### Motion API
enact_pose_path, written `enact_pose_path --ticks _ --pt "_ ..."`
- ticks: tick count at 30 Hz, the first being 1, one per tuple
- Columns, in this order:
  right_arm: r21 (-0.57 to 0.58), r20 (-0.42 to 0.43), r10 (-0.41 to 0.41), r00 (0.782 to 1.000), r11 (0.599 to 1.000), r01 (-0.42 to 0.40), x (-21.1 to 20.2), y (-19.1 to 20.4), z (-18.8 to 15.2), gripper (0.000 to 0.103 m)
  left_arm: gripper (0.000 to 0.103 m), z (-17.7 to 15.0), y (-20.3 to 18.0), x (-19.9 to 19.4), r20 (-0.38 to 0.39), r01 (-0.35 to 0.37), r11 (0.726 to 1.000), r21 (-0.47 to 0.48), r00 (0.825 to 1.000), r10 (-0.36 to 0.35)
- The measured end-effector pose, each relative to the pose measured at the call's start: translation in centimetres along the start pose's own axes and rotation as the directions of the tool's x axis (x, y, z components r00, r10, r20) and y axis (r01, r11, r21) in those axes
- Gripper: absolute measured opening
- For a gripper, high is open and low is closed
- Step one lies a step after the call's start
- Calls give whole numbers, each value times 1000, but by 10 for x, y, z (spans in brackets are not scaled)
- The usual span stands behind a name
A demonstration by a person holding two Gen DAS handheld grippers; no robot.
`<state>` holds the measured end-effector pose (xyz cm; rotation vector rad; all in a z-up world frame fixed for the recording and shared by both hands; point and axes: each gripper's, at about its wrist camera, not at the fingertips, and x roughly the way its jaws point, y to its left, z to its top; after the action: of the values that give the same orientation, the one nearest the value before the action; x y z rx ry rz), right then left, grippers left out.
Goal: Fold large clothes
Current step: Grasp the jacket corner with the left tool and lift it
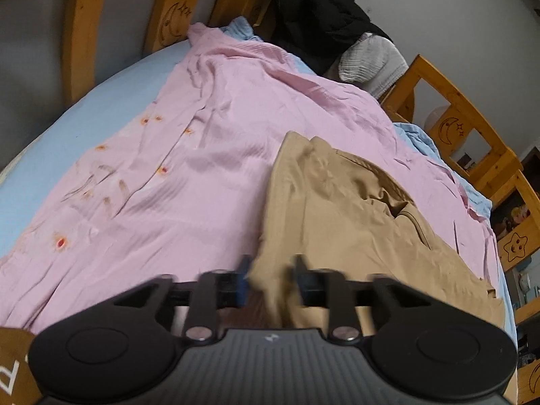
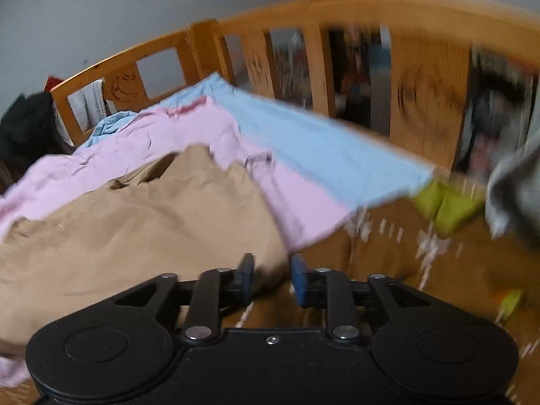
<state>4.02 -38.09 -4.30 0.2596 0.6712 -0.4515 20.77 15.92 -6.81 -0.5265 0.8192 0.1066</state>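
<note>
A tan garment (image 1: 354,209) lies spread on a pink sheet (image 1: 189,155) on the bed. In the left wrist view, my left gripper (image 1: 271,271) has its jaws partly apart with a bunched edge of the tan garment between them. In the right wrist view, the tan garment (image 2: 135,222) lies to the left, and its near edge runs between the jaws of my right gripper (image 2: 271,271), which stand partly apart. That view is motion-blurred.
The bed has a light blue sheet (image 1: 67,141) and a wooden rail (image 1: 472,141) around it. Dark clothes (image 1: 320,17) and a white pillow (image 1: 371,60) lie at the head. A brown patterned rug (image 2: 422,270) and green items (image 2: 449,206) are on the floor.
</note>
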Motion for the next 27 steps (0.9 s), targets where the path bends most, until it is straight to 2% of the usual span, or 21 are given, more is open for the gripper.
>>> enact_pose_path --ticks 1,3,4,5,9,11,12,15,17,20,22,24,26,27 --pt "-64 46 -18 999 998 21 -1 9 2 44 61 -1 -1 2 0 -5 1000 1 1000 5" --pt "-200 136 21 990 980 7 1 30 4 50 64 -5 0 8 -12 -7 1000 -1 1000 7" --pt "-272 166 75 983 962 -28 4 43 4 56 64 -8 1 12 -25 -12 1000 -5 1000 12" --pt "-344 186 135 973 937 -64 10 57 4 57 64 -10 3 16 -36 -22 1000 -11 999 21" --pt "-526 130 338 932 820 -224 42 122 -2 57 62 -15 10 22 -24 -18 999 -43 1000 17" --pt "-588 96 407 909 760 -278 54 156 -8 57 53 -14 6 21 -11 -18 1000 -22 1000 17" --pt "-605 92 427 900 742 -290 57 168 -11 57 50 -13 4 20 -8 -20 1000 -11 1000 20" --pt "-661 35 469 883 674 -332 67 198 -24 58 22 -10 -6 15 15 -30 999 23 999 30" --pt "-653 26 462 887 679 -335 73 206 -32 58 10 -6 -13 8 38 -33 999 42 999 32" --pt "-608 2 443 897 712 -350 91 203 -34 59 6 -2 -32 -11 103 5 995 101 995 -15" --pt "-608 5 452 892 709 -356 92 204 -38 59 5 0 -50 -29 155 65 984 166 984 -91" --pt "-606 4 464 886 705 -367 92 201 -39 59 4 0 -73 -45 183 125 961 248 968 -173" --pt "-581 -11 486 874 708 -401 94 196 -36 59 3 1 -103 -57 178 185 923 337 950 -255" --pt "-549 -24 510 860 712 -438 96 191 -31 59 3 2 -118 -61 169 209 898 386 941 -292"
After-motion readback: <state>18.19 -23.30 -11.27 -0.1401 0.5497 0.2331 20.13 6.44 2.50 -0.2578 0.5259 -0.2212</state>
